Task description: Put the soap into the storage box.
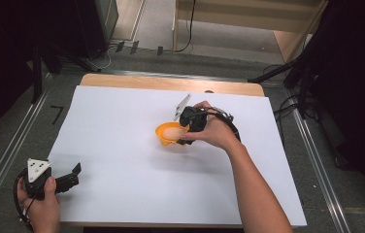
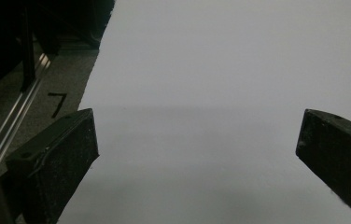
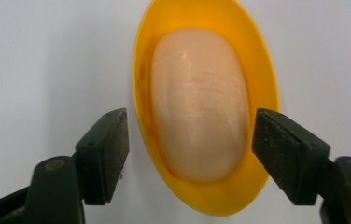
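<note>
Right gripper view: an orange bowl (image 3: 206,186) holding a pale oval lump (image 3: 199,105) is framed between the wide-spread right claw (image 3: 190,149); the left claw (image 2: 197,154) is spread wide over white desk (image 2: 220,70).

an orange oval bowl (image 3: 206,107) is sitting upright near the middle of my white-covered worktop (image 1: 122,145), and a smooth pale peach oval lump (image 3: 199,105) is lying lengthwise inside it.

white sheet (image 1: 122,145) lies bare between the claws; the orange dish (image 1: 167,132) is the one obstacle.
</note>
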A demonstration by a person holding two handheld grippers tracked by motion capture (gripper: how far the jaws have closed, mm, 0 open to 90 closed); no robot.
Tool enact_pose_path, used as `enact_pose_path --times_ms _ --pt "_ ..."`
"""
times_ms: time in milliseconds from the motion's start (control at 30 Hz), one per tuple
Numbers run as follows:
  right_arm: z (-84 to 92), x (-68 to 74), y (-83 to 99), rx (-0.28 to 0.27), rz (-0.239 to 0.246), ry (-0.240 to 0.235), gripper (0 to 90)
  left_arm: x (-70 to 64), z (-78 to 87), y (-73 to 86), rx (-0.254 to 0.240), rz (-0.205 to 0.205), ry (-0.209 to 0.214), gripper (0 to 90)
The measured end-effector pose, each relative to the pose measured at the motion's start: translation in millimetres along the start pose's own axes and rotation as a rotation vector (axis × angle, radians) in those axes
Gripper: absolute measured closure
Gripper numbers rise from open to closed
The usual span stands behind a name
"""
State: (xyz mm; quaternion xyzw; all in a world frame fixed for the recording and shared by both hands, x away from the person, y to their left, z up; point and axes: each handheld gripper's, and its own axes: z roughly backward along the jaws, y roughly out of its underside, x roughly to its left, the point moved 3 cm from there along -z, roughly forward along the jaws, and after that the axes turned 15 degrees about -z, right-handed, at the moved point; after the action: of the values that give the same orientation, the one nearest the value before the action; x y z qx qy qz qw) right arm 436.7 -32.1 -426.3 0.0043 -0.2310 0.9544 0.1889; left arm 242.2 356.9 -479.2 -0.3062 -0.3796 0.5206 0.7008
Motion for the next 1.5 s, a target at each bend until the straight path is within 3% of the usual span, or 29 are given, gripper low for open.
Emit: enact_pose_path --times_ms 133,300,433,500,700,900,967,1000,1033,1200,1500 --pt "2.0 0.8 0.0 -0.012 -0.005 0.011 24.4 -0.2 0.0 0.0 0.000 0.000 0.000 0.0" --pt "6.5 0.0 5.2 -0.068 -0.049 0.017 16.7 -0.4 0.3 0.0 0.001 0.000 -0.003 0.0" --pt "12.0 -4.6 14.0 -0.103 -0.116 0.034 12.1 -0.5 0.0 -0.1 0.001 -0.001 -0.004 0.0" --pt "16.1 -8.6 18.9 -0.130 -0.189 0.039 9.0 -0.6 -0.1 -0.1 0.001 -0.001 -0.003 0.0" --pt "28.7 -17.5 38.4 -0.206 -0.340 0.046 1.8 -0.8 -0.2 -0.2 0.000 -0.002 -0.006 0.0" --pt "34.5 -20.2 60.1 -0.224 -0.414 0.095 0.6 -0.9 -0.1 -0.2 0.000 -0.005 -0.007 0.0" --pt "36.5 -20.8 67.2 -0.236 -0.443 0.141 4.0 -0.8 -0.4 -0.2 0.002 -0.003 -0.005 0.0" --pt "36.5 -20.8 67.2 -0.236 -0.443 0.141 4.0 -0.8 -0.4 -0.2 0.002 -0.003 -0.005 0.0" --pt "39.0 -20.7 73.7 -0.261 -0.473 0.150 5.6 -0.8 -0.4 -0.2 0.003 -0.002 -0.005 0.0" --pt "41.9 -20.6 88.3 -0.276 -0.523 0.156 5.2 -0.9 -0.3 -0.2 0.001 -0.003 -0.007 0.0" --pt "40.5 -15.6 110.0 -0.278 -0.540 0.172 5.9 -1.1 -0.5 -0.2 0.003 -0.008 -0.006 0.0"
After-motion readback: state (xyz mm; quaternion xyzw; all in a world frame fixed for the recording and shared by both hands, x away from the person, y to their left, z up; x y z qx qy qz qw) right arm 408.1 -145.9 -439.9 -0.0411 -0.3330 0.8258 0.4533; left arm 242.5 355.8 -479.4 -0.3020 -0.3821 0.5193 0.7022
